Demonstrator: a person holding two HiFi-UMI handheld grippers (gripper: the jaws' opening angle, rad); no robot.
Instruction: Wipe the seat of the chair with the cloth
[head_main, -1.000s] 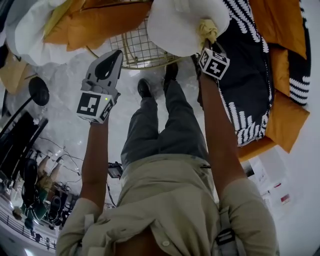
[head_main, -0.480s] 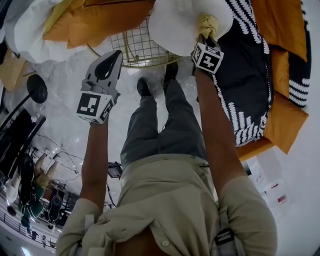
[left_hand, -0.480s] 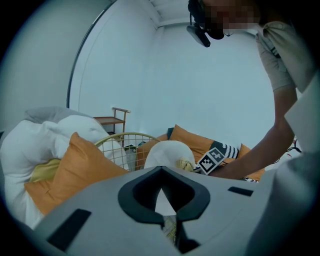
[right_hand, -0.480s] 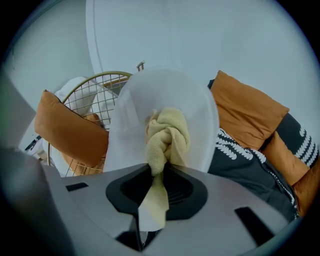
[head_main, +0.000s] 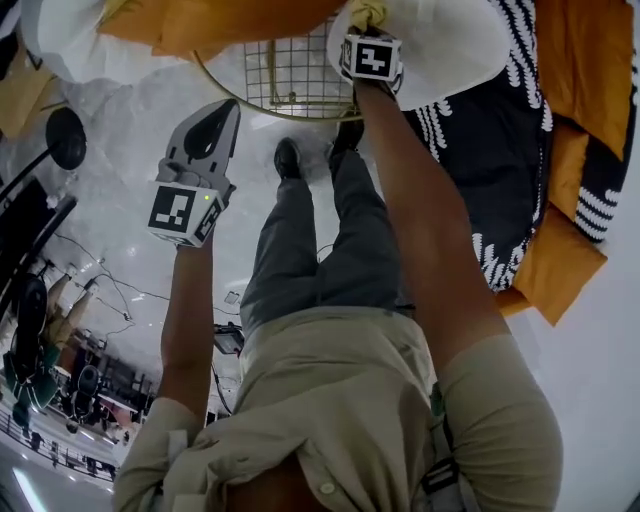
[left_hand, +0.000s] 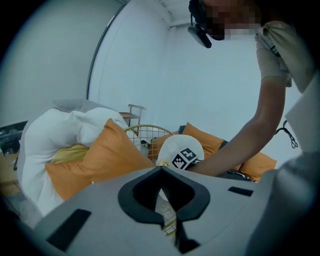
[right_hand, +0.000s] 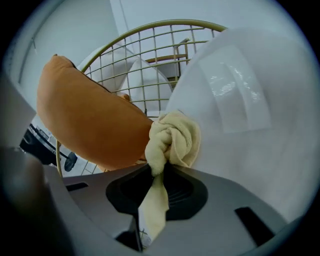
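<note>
at the tip of the right tongs (right_hand: 159, 175), clenched on the bunched yellow cloth (right_hand: 174, 139), the cloth touches the white cushion (right_hand: 240, 100) on the wire chair (right_hand: 150, 45). bare mesh lies just to its left. the left tongs (left_hand: 161, 170), closed on nothing, hang well apart from the chair.

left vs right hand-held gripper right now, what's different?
The left hand-held gripper has its jaws together on nothing; the right hand-held gripper pinches the bunched pale yellow cloth. The left hand-held gripper hangs over the floor, short of the gold wire chair; the right hand-held gripper reaches further forward, with the cloth at the white cushion. Shared: grey bodies, marker cubes, both shut.
</note>
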